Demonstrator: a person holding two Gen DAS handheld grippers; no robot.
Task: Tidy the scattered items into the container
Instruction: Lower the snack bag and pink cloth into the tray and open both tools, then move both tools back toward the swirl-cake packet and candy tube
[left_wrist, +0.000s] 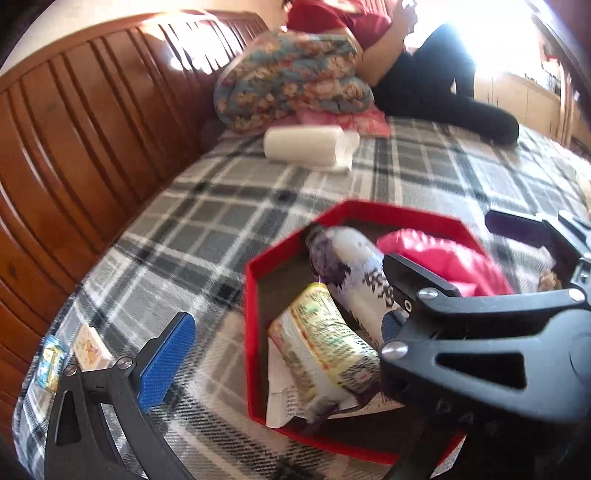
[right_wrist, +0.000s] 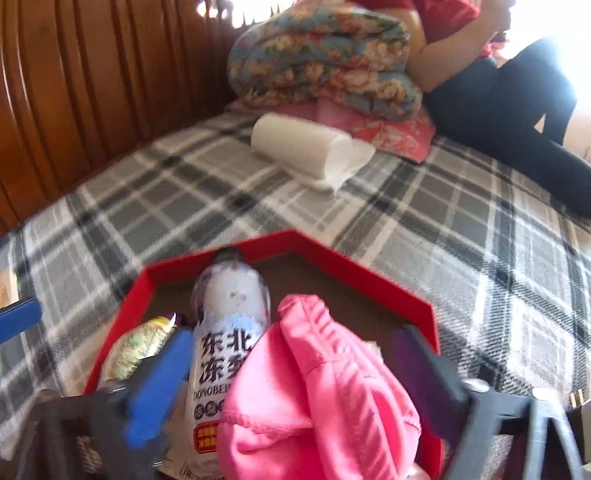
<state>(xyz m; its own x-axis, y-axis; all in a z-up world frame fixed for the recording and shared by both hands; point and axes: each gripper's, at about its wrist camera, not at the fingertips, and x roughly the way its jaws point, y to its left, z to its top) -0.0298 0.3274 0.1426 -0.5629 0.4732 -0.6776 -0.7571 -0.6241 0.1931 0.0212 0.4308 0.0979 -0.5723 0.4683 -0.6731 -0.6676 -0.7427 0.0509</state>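
A red octagonal box (left_wrist: 255, 295) (right_wrist: 369, 280) sits on the plaid blanket. Inside it lie a white and purple bottle (left_wrist: 351, 266) (right_wrist: 229, 317), a yellow-green snack packet (left_wrist: 321, 332) (right_wrist: 140, 347) and a bunched pink cloth (left_wrist: 443, 258) (right_wrist: 314, 387). My left gripper (left_wrist: 282, 336) is open. Its left pad hangs over the blanket outside the box, its right pad is by the bottle, and the snack packet lies untouched between them. My right gripper (right_wrist: 291, 373) is open wide around the pink cloth, which rests in the box.
Two small packets (left_wrist: 74, 350) lie on the blanket (left_wrist: 221, 206) near the left edge. A white paper roll (left_wrist: 306, 147) (right_wrist: 303, 147) lies farther back, before a folded floral quilt (left_wrist: 291, 81). A person (left_wrist: 424, 74) sits at the back right. A wooden slatted backrest (left_wrist: 92, 110) runs along the left.
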